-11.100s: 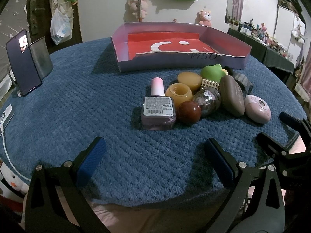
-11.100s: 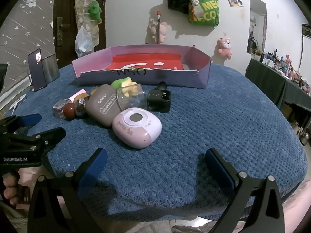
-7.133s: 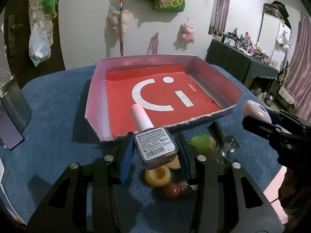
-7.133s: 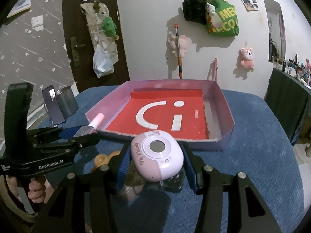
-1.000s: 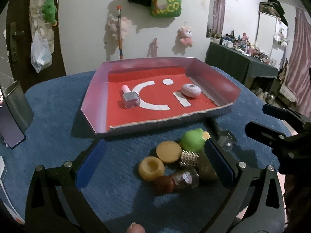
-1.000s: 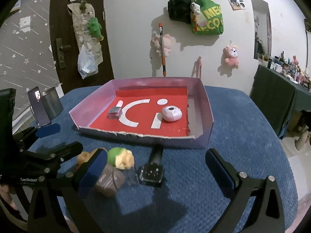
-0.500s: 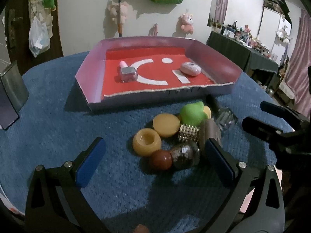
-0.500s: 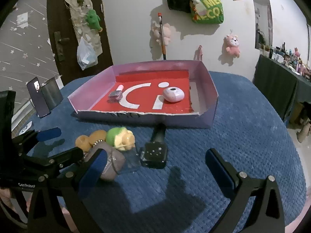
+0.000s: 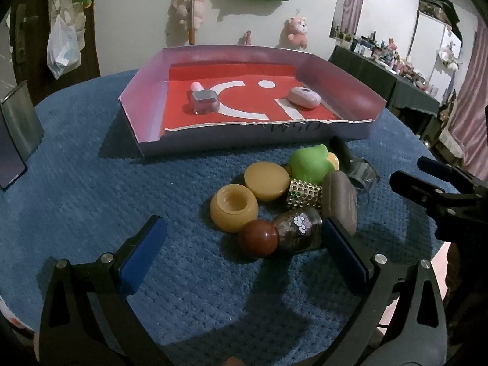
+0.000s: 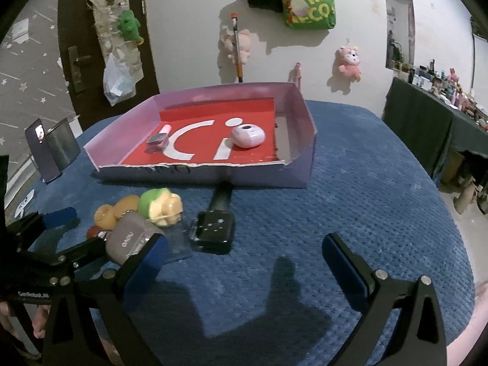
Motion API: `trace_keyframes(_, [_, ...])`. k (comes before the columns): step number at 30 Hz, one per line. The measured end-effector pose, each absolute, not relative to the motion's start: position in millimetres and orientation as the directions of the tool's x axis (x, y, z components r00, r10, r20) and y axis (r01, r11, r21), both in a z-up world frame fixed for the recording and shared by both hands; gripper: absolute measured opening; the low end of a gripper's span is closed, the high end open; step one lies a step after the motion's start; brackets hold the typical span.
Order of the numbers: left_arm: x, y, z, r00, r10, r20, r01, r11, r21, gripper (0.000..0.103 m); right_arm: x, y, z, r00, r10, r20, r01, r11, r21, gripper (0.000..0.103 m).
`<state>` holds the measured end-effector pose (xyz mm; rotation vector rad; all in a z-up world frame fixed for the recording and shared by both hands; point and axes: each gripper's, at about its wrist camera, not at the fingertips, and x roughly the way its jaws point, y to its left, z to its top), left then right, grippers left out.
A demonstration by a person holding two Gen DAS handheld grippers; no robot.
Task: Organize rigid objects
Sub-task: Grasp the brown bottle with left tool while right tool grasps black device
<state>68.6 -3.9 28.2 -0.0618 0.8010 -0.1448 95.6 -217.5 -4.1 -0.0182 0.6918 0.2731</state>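
Observation:
A pink-walled tray (image 9: 146,134) (image 10: 299,164) with a red floor holds a nail polish bottle (image 9: 204,101) (image 10: 158,141) and a pink oval case (image 9: 304,97) (image 10: 247,136). In front of it lies a cluster: yellow cup (image 9: 233,207), yellow lid (image 9: 266,181), red ball (image 9: 258,238), glitter jar (image 9: 298,228), green toy (image 9: 311,163) (image 10: 160,204), studded piece (image 9: 304,194), grey-brown case (image 9: 340,204) (image 10: 132,239), black bottle (image 10: 215,224). My left gripper (image 9: 241,253) is open just before the red ball. My right gripper (image 10: 244,267) is open, its left finger beside the grey-brown case.
A blue textured cloth (image 9: 91,201) covers the round table. A phone on a stand (image 9: 15,140) (image 10: 45,149) sits at the table's left edge. Plush toys and a green bag hang on the wall behind. A dark shelf with small items stands at right.
Both grippers have dropped lower and come closer to the cluster of objects. Earlier, the nail polish bottle and the pink oval case were carried into the tray and let go.

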Motion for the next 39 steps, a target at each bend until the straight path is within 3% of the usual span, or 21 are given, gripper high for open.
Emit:
trace_keyframes(19, [68, -15, 12, 0.659, -0.14, -0.739, 0.108, 0.99, -0.091, 0.103, 118, -219, -21, 0.708, 0.178, -0.684, -0.216, 0.976, 0.031, 0.103])
trace_keyframes(33, [67, 2, 10, 0.665, -0.056, -0.745, 0.051, 0.998, -0.03, 0.103, 125, -203, -23, 0.706, 0.206, -0.677, -0.236, 0.971, 0.048, 0.103])
trace_keyframes(39, [68, 9, 10, 0.673, -0.059, -0.738, 0.042, 0.998, -0.041, 0.102, 125, -201, -25, 0.725, 0.154, -0.672, -0.212, 0.977, -0.005, 0.101])
